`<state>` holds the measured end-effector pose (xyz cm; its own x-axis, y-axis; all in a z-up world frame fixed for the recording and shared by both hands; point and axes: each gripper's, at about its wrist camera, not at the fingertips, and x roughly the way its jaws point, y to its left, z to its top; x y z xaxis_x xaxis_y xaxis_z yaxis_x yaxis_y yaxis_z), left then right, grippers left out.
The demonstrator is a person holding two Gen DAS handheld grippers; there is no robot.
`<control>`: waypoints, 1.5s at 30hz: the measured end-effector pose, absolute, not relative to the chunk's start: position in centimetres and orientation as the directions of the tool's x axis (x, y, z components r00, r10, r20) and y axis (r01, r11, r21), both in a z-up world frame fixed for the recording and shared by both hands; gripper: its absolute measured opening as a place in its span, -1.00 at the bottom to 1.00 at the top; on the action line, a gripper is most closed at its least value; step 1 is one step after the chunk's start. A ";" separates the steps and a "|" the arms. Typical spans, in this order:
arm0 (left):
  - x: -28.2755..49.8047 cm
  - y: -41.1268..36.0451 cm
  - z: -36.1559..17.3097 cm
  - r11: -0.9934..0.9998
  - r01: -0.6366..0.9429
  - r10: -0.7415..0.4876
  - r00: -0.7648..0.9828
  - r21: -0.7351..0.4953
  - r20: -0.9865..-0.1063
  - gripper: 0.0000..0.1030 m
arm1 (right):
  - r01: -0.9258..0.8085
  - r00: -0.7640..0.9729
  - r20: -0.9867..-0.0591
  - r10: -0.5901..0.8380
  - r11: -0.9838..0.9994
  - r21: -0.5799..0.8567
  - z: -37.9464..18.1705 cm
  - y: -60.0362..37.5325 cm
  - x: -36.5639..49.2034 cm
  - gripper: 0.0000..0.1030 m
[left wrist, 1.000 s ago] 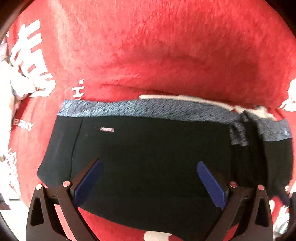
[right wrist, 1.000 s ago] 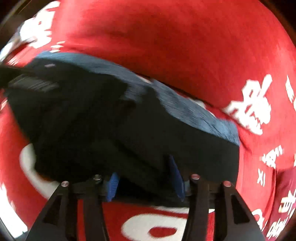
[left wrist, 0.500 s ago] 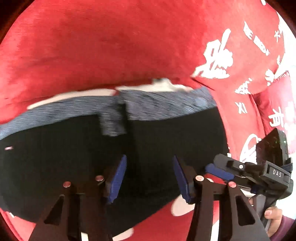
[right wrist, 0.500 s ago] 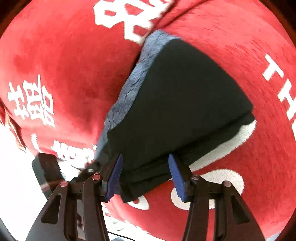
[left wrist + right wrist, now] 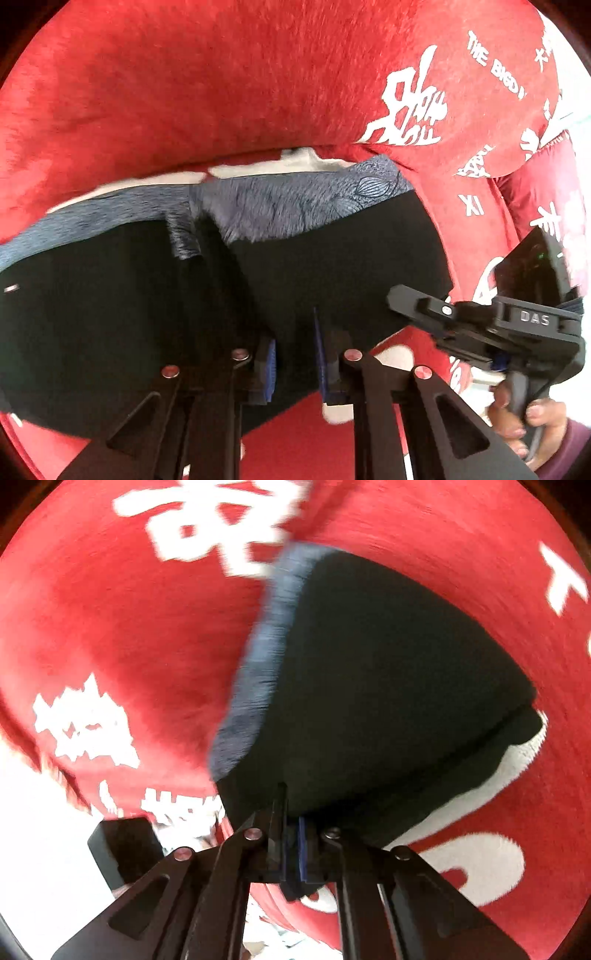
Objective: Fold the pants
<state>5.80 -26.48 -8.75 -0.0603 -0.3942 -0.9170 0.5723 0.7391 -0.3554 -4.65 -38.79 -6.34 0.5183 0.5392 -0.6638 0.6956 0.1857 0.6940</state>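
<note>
Bright, even daylight with blown-out white at the lower edges, heavy fisheye curvature, and motion blur in the right view.

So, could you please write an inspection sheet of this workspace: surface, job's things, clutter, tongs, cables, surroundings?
Surface: red blanket with white characters, plush.
Job's things: black pants with a blue-grey waistband, lying folded on the blanket.
Clutter: nothing seen.
Tongs: left tongs nearly closed around the pants' near edge; right tongs shut on a pants edge. A hand holds the right tongs' handle.
Cables: nothing seen.
Surroundings: bright and overexposed past the blanket's edge; cannot tell.
</note>
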 end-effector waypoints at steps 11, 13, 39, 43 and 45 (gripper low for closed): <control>7.0 -24.8 -11.8 0.854 0.488 -0.240 0.059 -0.182 -0.969 0.40 | 0.746 0.396 -0.734 0.552 0.273 0.608 -9.9 -37.4 -4.1 -0.87; 7.0 -24.6 -11.0 0.858 0.490 -0.224 0.081 -0.157 -0.971 0.40 | 0.721 0.334 -0.731 0.596 0.338 0.605 -8.8 -37.2 -3.2 -0.71; 7.4 -30.1 -12.3 0.783 0.621 -0.097 0.176 0.034 -0.980 0.41 | 0.469 0.089 -0.963 0.255 0.842 0.266 -8.6 -45.0 5.6 -0.12; 8.2 -27.8 -11.5 0.832 0.552 -0.143 0.133 -0.046 -0.981 0.41 | 0.508 0.077 -0.969 0.234 0.827 0.240 -8.4 -43.9 5.7 0.14; 8.4 -26.5 -11.2 0.844 0.535 -0.126 0.142 -0.031 -0.982 0.41 | 0.497 0.075 -0.976 0.202 0.841 0.212 -7.2 -43.2 5.4 0.15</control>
